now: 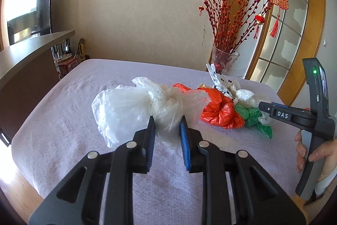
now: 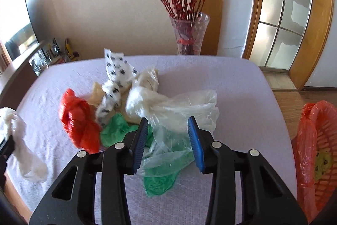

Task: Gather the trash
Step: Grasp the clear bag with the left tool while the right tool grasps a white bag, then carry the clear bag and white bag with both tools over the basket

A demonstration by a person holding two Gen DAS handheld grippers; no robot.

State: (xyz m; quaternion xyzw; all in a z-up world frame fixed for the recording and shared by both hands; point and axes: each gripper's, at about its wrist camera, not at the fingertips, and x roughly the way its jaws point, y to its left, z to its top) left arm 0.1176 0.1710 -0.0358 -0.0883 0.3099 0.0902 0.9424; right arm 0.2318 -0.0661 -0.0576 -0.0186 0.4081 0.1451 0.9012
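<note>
A lilac-covered table (image 2: pixel 242 85) holds a heap of crumpled plastic bags (image 2: pixel 134 111); a red-lined basket (image 2: pixel 316 140) stands at its right. Both tongs, left gripper (image 1: pixel 167 121) and right gripper (image 2: pixel 168 122), gape apart over clear bags, empty. Picking seems underway; next, close on a bag.

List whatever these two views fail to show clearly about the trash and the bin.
- Orange basket, right wrist view: cut off by the right edge; the yellowish item inside is too blurred to identify.
- White bag, right wrist view: left edge hides the left tool at it.
- Green bag, left wrist view: partly hidden behind the right tool.
</note>
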